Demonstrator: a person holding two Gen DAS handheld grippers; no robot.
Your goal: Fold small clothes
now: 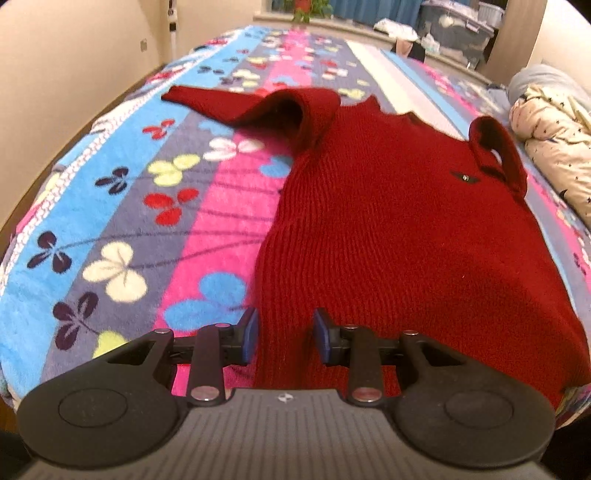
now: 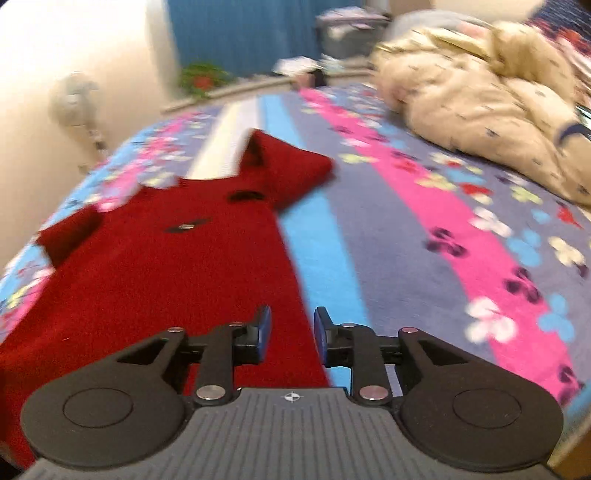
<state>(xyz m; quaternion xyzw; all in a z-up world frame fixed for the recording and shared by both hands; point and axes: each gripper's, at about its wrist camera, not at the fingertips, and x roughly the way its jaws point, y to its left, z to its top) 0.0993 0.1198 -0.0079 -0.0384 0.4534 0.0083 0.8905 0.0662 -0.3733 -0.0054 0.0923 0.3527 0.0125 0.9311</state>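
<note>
A dark red knit sweater (image 1: 399, 221) lies flat on the flowered blanket (image 1: 122, 206), collar away from me. Its left sleeve (image 1: 229, 103) stretches out to the left with a raised fold; its right sleeve (image 1: 498, 151) is bunched at the shoulder. My left gripper (image 1: 284, 336) is open, its jaws astride the sweater's lower left edge near the hem. In the right wrist view the sweater (image 2: 155, 266) fills the left half, and my right gripper (image 2: 291, 334) is open over its lower right edge, holding nothing. This view is blurred.
A cream star-print quilt (image 2: 480, 96) is heaped at the bed's right side; it also shows in the left wrist view (image 1: 554, 140). Storage bins (image 1: 454, 26) and a plant (image 1: 306, 9) stand beyond the far edge. A wall (image 1: 74, 44) runs along the left.
</note>
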